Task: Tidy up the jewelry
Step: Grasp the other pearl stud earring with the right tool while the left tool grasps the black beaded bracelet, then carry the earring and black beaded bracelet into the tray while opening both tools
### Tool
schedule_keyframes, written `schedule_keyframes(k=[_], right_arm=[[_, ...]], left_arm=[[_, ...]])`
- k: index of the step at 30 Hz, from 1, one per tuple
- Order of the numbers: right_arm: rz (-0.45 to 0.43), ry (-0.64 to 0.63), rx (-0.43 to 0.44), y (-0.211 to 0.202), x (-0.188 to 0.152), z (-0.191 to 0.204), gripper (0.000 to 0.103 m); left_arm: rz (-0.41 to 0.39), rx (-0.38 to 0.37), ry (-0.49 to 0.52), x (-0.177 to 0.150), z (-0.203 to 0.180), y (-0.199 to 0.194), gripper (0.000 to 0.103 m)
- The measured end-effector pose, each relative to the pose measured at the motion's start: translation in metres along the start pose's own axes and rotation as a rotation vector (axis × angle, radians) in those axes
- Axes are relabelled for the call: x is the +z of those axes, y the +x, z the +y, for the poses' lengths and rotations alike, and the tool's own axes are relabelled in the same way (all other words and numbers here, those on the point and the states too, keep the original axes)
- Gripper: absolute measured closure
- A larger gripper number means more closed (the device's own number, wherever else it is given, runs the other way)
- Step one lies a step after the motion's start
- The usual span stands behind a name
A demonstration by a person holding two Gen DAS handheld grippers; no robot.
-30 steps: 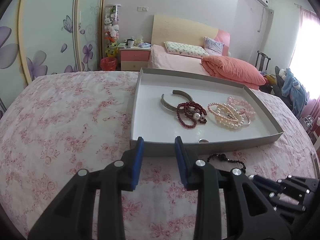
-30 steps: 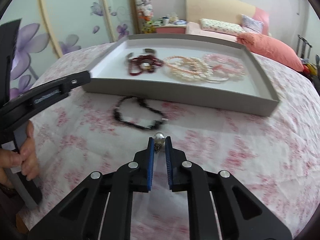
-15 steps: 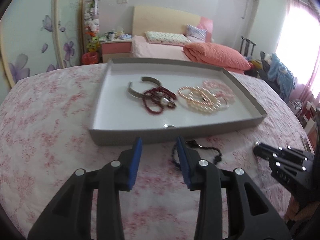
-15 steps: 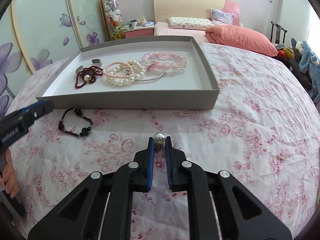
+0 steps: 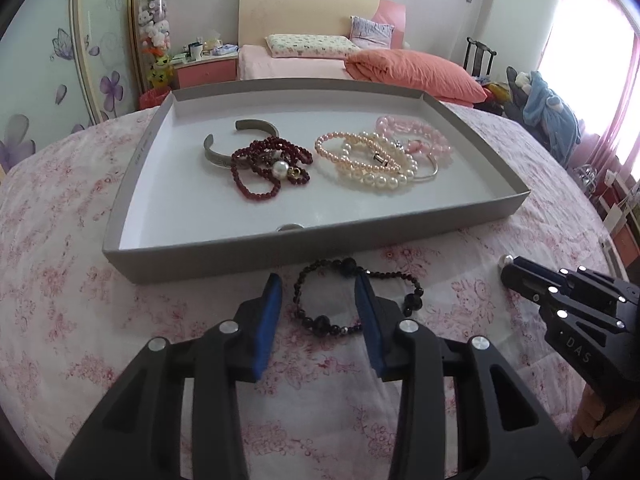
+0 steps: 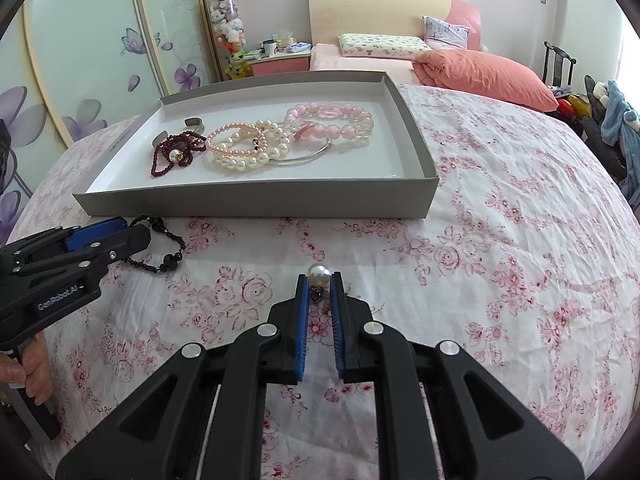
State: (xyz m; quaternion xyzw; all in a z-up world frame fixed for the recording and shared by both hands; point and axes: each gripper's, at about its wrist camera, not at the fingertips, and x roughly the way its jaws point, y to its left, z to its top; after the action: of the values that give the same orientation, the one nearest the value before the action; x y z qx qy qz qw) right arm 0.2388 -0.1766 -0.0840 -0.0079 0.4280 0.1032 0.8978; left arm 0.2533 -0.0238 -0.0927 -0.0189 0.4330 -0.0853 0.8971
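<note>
Floral cloth covers the bench (image 6: 500, 240) from near edge to far, and all work takes place on it.

Nearest, the right tongs (image 6: 319, 280) are pressed together on a pearl earring (image 6: 318, 273), the pearl showing just above the tips. Hold this grip unchanged and keep the right tongs clear of the left.

The left tongs (image 5: 319, 286) are closing around a black bead bracelet (image 5: 352, 298) that lies on the cloth just in front of the tray; the strand sits between the pads, which do not yet press on it. Judged step: pick up the bracelet. Bring the tips low to the cloth and centre them on one run of beads — a loose strand is likely to slip from a shallow pinch.

Beyond the bracelet stands the grey tray (image 5: 224, 258), its near wall a raised edge to clear on the lift. Inside lie a metal cuff (image 5: 218, 152), a dark red strand (image 5: 264, 164), pearl bracelets (image 5: 372, 164) and pink beads (image 5: 416, 136). Open floor remains at the near left of the tray — the likeliest drop zone. To the right of the tray the cloth is bare.
</note>
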Motion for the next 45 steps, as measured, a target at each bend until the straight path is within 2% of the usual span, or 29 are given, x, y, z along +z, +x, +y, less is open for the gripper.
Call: schedule_keyframes(k=[1, 3, 6, 15, 27, 33, 42, 45], right_arm=[[0.000, -0.001, 0.001, 0.000, 0.000, 0.000, 0.091], [0.000, 0.000, 0.002, 0.000, 0.000, 0.000, 0.091], [0.000, 0.000, 0.003, 0.000, 0.000, 0.000, 0.091], [0.000, 0.000, 0.002, 0.000, 0.000, 0.000, 0.091], [-0.001, -0.014, 0.004, -0.001, -0.001, 0.005, 0.091], [-0.005, -0.026, 0.016, -0.003, -0.002, 0.010, 0.091], [0.001, -0.034, 0.025, -0.004, -0.004, 0.014, 0.092], [-0.007, -0.034, 0.028, -0.005, -0.004, 0.014, 0.095]], left_arm=[[0.001, 0.001, -0.002, -0.001, 0.001, 0.001, 0.073], [0.001, 0.007, -0.012, 0.000, 0.003, 0.001, 0.087], [0.000, 0.014, -0.025, 0.000, 0.007, 0.001, 0.096], [-0.002, 0.023, -0.027, -0.007, 0.015, -0.008, 0.098], [-0.042, 0.033, -0.092, -0.024, 0.042, -0.045, 0.098], [-0.077, 0.027, -0.109, -0.027, 0.043, -0.061, 0.098], [-0.082, 0.023, -0.123, -0.030, 0.041, -0.066, 0.098], [-0.099, 0.018, -0.137, -0.029, 0.043, -0.072, 0.098]])
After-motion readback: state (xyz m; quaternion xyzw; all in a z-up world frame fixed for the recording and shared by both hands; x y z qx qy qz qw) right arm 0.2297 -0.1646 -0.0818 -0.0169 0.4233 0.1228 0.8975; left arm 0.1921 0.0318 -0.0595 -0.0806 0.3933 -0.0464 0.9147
